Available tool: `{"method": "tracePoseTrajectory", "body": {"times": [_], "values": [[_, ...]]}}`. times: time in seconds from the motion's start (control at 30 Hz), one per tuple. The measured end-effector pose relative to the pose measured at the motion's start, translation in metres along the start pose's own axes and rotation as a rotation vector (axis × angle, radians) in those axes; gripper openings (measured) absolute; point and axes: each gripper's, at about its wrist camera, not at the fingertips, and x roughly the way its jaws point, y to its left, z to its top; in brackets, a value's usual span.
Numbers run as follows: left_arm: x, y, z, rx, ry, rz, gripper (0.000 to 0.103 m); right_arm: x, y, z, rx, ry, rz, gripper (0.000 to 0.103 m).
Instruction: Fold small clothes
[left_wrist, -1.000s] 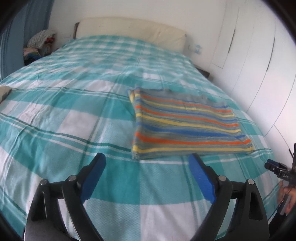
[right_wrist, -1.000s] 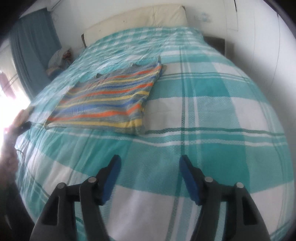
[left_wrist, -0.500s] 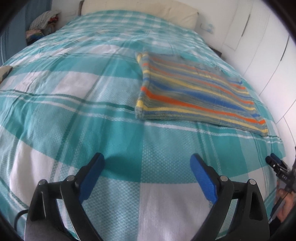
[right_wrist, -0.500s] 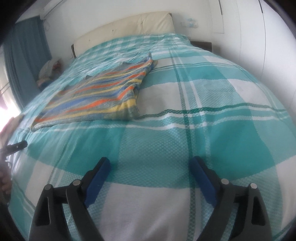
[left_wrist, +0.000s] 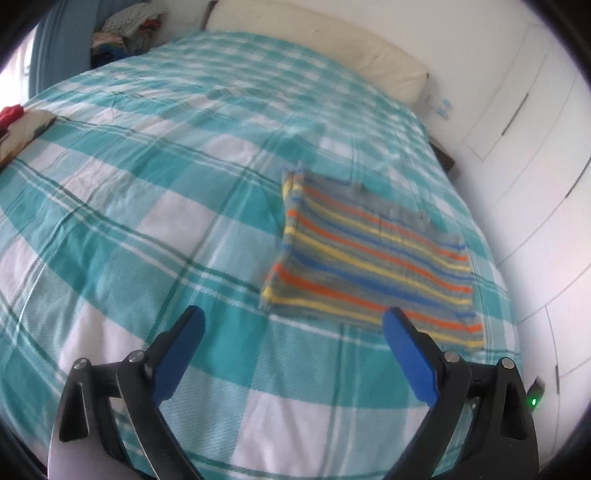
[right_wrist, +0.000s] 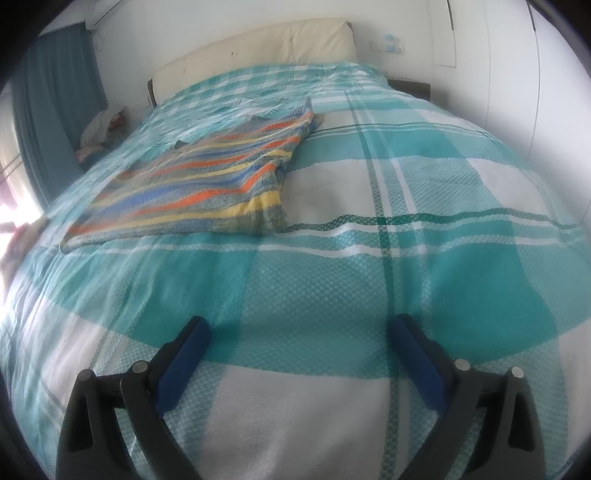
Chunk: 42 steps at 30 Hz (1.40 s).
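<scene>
Soft daylight enters from the left, blowing out that edge in both views. Fisheye bending curves the bedspread (right_wrist: 332, 280); dark vignette rings the corners. The striped garment (left_wrist: 369, 258) looks motion-blurred.

The heap of mixed clothes (left_wrist: 125, 33) beside the bed's far corner is too small and soft to sort into garments. A red and cream cloth item (left_wrist: 22, 125) is cut off by the left edge of the left wrist view. The folded striped knit garment (left_wrist: 369, 258) is motion-blurred there, its far grey edge indistinct.
</scene>
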Motion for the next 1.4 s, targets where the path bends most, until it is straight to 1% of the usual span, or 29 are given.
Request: {"method": "tracePoseTrajectory", "body": {"times": [0.07, 0.13, 0.17, 0.23, 0.27, 0.3, 0.37, 0.4, 0.47, 0.57, 0.63, 0.67, 0.77, 0.83, 0.87, 0.9, 0.93, 0.97, 1.0, 1.03, 1.07, 1.1, 1.13, 1.17, 1.23, 1.27, 1.3, 1.33, 1.4], "values": [[0.019, -0.015, -0.007, -0.02, -0.04, 0.012, 0.099, 0.0, 0.0, 0.0, 0.002, -0.001, 0.001, 0.098], [0.051, -0.028, -0.021, 0.029, -0.068, 0.016, 0.099, 0.0, 0.0, 0.0, -0.001, 0.0, -0.002, 0.098], [0.065, -0.031, -0.029, 0.06, -0.062, 0.038, 0.098, -0.001, 0.0, 0.0, -0.001, 0.001, -0.002, 0.098], [0.092, -0.033, -0.049, 0.116, -0.02, 0.118, 0.098, -0.001, 0.0, 0.0, -0.002, 0.001, -0.002, 0.098], [0.099, -0.029, -0.059, 0.133, -0.003, 0.136, 0.098, -0.001, 0.0, 0.0, -0.001, 0.001, -0.002, 0.098], [0.098, -0.025, -0.064, 0.143, -0.012, 0.13, 0.098, -0.001, 0.0, 0.0, -0.001, 0.0, -0.001, 0.098], [0.083, -0.019, -0.066, 0.134, -0.059, 0.091, 0.099, -0.002, 0.001, 0.0, -0.004, 0.0, -0.002, 0.098], [0.076, -0.014, -0.066, 0.131, -0.078, 0.088, 0.099, -0.002, 0.002, 0.0, -0.005, 0.002, -0.004, 0.099], [0.07, -0.006, -0.065, 0.134, -0.103, 0.116, 0.099, -0.001, 0.003, 0.0, -0.008, 0.004, -0.01, 0.099], [0.068, 0.004, -0.061, 0.129, -0.049, 0.127, 0.098, 0.0, 0.006, 0.001, -0.021, 0.01, -0.026, 0.1], [0.056, 0.002, -0.053, 0.161, -0.03, 0.13, 0.098, -0.001, 0.007, 0.0, -0.026, 0.008, -0.035, 0.1], [0.043, 0.001, -0.045, 0.157, -0.048, 0.121, 0.098, -0.001, 0.007, 0.0, -0.027, 0.007, -0.036, 0.1], [-0.002, 0.003, -0.006, 0.088, -0.105, 0.087, 0.098, -0.001, 0.007, 0.0, -0.028, 0.007, -0.036, 0.1], [-0.033, 0.0, 0.022, 0.08, -0.091, 0.106, 0.098, -0.002, 0.007, -0.001, -0.028, 0.001, -0.037, 0.1], [-0.047, -0.002, 0.032, 0.103, -0.07, 0.12, 0.098, -0.003, 0.007, -0.001, -0.029, 0.0, -0.039, 0.1], [-0.059, -0.006, 0.041, 0.152, -0.041, 0.128, 0.099, -0.003, 0.008, -0.001, -0.03, -0.001, -0.041, 0.1], [-0.07, -0.013, 0.047, 0.23, -0.009, 0.138, 0.099, -0.003, 0.008, -0.001, -0.03, 0.0, -0.04, 0.1], [-0.077, -0.021, 0.048, 0.328, 0.019, 0.158, 0.1, -0.004, 0.008, -0.001, -0.03, 0.0, -0.04, 0.1], [-0.082, -0.028, 0.046, 0.414, 0.031, 0.183, 0.101, -0.004, 0.008, -0.001, -0.03, -0.001, -0.041, 0.1], [-0.084, -0.034, 0.043, 0.469, 0.024, 0.209, 0.102, -0.003, 0.008, -0.001, -0.031, 0.0, -0.041, 0.1], [-0.082, -0.037, 0.038, 0.491, 0.009, 0.225, 0.102, -0.003, 0.008, -0.001, -0.031, 0.001, -0.042, 0.1], [-0.074, -0.04, 0.03, 0.492, 0.002, 0.219, 0.102, -0.004, 0.008, -0.001, -0.032, 0.002, -0.043, 0.1], [-0.06, -0.04, 0.022, 0.476, 0.01, 0.191, 0.102, -0.004, 0.008, -0.001, -0.033, 0.004, -0.045, 0.1], [-0.044, -0.038, 0.013, 0.44, 0.02, 0.145, 0.102, -0.003, 0.008, -0.001, -0.035, 0.005, -0.046, 0.1], [-0.009, -0.03, -0.012, 0.345, 0.017, 0.059, 0.102, -0.003, 0.007, 0.0, -0.037, 0.006, -0.048, 0.101], [0.011, -0.026, -0.026, 0.307, 0.02, 0.041, 0.101, -0.003, 0.007, 0.0, -0.036, 0.006, -0.046, 0.101], [0.03, -0.023, -0.04, 0.29, 0.022, 0.037, 0.101, -0.003, 0.007, -0.001, -0.034, 0.005, -0.042, 0.101], [0.046, -0.02, -0.052, 0.29, 0.031, 0.051, 0.101, -0.003, 0.006, -0.001, -0.031, 0.003, -0.037, 0.101], [0.073, -0.017, -0.074, 0.316, 0.046, 0.101, 0.101, -0.004, 0.006, -0.001, -0.027, 0.0, -0.029, 0.101]]}}
